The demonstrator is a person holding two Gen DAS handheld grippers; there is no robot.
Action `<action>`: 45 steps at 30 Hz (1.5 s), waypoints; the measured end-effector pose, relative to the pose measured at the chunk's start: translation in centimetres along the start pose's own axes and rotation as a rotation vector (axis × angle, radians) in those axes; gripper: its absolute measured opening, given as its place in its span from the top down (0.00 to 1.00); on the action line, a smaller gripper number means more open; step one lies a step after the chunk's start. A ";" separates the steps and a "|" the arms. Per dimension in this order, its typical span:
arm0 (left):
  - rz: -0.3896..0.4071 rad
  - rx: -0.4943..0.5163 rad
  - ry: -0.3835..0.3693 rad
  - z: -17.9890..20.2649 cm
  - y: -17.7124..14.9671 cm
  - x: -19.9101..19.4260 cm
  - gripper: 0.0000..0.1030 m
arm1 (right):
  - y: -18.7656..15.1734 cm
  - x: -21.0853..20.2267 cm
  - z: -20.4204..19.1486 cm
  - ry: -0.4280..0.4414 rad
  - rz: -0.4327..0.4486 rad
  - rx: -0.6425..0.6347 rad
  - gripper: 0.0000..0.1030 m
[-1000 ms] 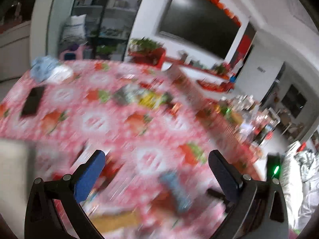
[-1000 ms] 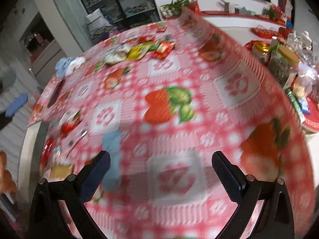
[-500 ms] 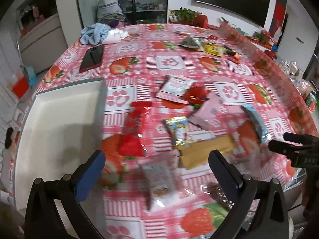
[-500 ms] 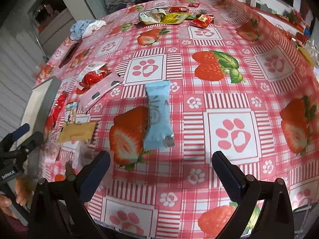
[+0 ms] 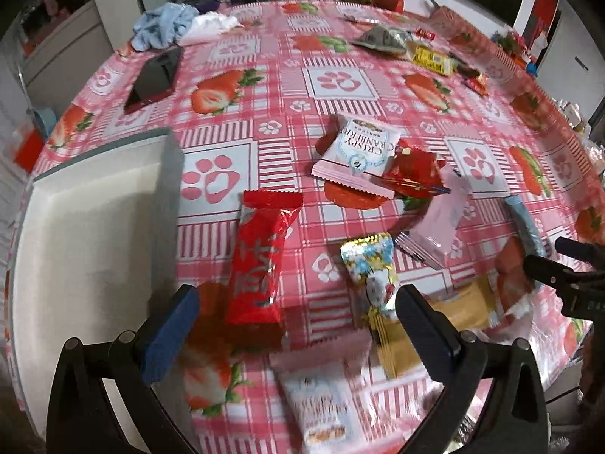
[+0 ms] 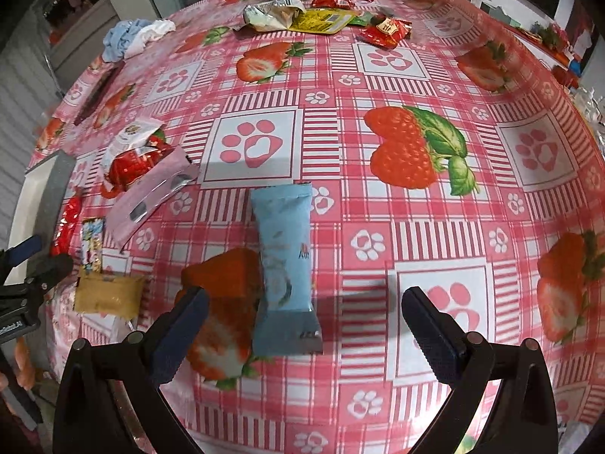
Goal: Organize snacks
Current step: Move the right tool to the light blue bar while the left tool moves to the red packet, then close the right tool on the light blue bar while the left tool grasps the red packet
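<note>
Both your grippers hover spread wide over the snack-strewn round table with its pink strawberry-and-paw-print cloth (image 6: pixel 378 75), gripping nothing.

Your left gripper (image 5: pixel 298 325) has its fingers released above a long red foil snack packet (image 5: pixel 261 261), with the white rectangular tray (image 5: pixel 87 227) just to its left and a shiny blue-and-gold candy wrapper (image 5: pixel 372 268) and a tan flat packet (image 5: pixel 450 317) to its right (the pink-edged "Crispy Cranberry" pack (image 5: pixel 359 151) lies farther out, overlapping a crumpled red wrapper (image 5: pixel 414 170)). Your right gripper (image 6: pixel 304 321) is likewise released, its fingers straddling the near end of a light-blue pillow-shaped snack packet (image 6: pixel 285 261) that lies flat on the cloth, pointing away from you. A pale pink long sachet (image 6: pixel 151 193) rests to its left, well apart.
</note>
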State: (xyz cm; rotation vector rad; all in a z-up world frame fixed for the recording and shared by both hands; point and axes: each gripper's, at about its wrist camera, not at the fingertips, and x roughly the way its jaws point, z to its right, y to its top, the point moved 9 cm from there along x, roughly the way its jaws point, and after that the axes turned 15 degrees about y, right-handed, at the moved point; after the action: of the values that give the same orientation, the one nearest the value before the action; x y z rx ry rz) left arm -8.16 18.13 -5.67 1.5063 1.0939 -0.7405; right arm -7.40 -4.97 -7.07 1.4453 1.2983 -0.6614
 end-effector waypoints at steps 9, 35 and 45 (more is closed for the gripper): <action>-0.071 -0.029 -0.053 0.1 1.0 1.8 0.00 | 1.2 1.4 0.5 -0.075 -0.046 -0.027 0.01; -0.137 -0.069 -0.060 -0.5 0.6 2.3 0.00 | 1.4 1.9 0.1 -0.063 -0.055 -0.074 0.01; -0.123 -0.069 -0.091 0.2 0.2 1.2 0.17 | 1.1 0.9 -0.8 -0.045 -0.031 -0.118 0.34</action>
State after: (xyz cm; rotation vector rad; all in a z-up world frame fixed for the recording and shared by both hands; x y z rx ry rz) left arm -7.55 18.20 -6.70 1.3439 1.1398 -0.8397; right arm -6.33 -3.78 -7.32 1.3103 1.3051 -0.6239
